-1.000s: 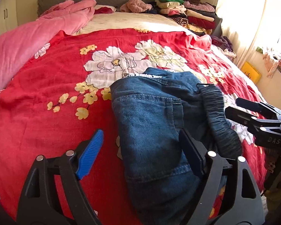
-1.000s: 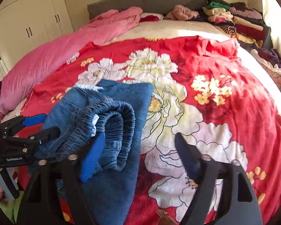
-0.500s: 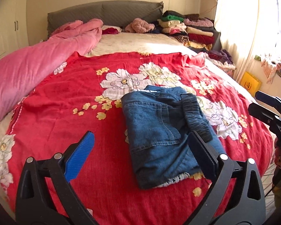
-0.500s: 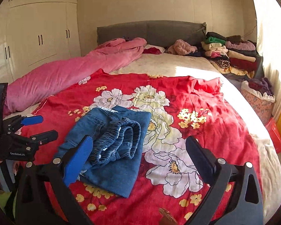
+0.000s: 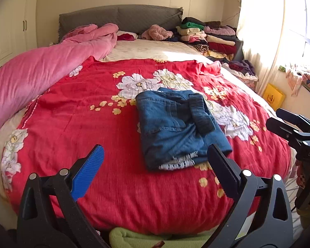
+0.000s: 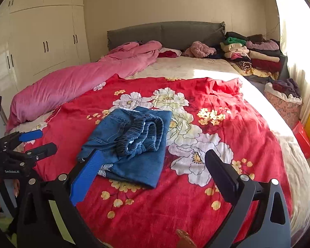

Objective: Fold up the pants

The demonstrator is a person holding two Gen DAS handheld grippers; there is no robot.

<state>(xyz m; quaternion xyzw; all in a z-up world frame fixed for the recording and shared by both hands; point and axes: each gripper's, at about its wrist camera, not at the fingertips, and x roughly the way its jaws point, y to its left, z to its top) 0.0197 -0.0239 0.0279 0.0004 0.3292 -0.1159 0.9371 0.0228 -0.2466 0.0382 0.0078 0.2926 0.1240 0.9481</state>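
Blue denim pants (image 5: pixel 175 124) lie folded into a compact bundle on the red flowered bedspread (image 5: pixel 82 124), with the dark elastic waistband on top and a strip of white lace at the near edge. In the right wrist view the pants (image 6: pixel 132 144) lie left of centre. My left gripper (image 5: pixel 155 161) hangs open in front of the near edge of the pants, holding nothing. My right gripper (image 6: pixel 153 165) is open too, nothing between its fingers, back from the bundle. The right gripper (image 5: pixel 287 122) shows at the right edge of the left wrist view, the left gripper (image 6: pixel 34 141) at the left edge of the right wrist view.
A rolled pink duvet (image 5: pixel 41 74) lies along the bed's left side. Stacks of folded clothes (image 5: pixel 208 35) sit by the grey headboard (image 6: pixel 165 33). A basket of clothes (image 6: pixel 283 101) and a yellow box (image 5: pixel 273 99) stand right of the bed. White wardrobes (image 6: pixel 41 37) line the left wall.
Both grippers opened wider and pulled back and up from the pants, which now lie alone on the bed and look smaller in both views.
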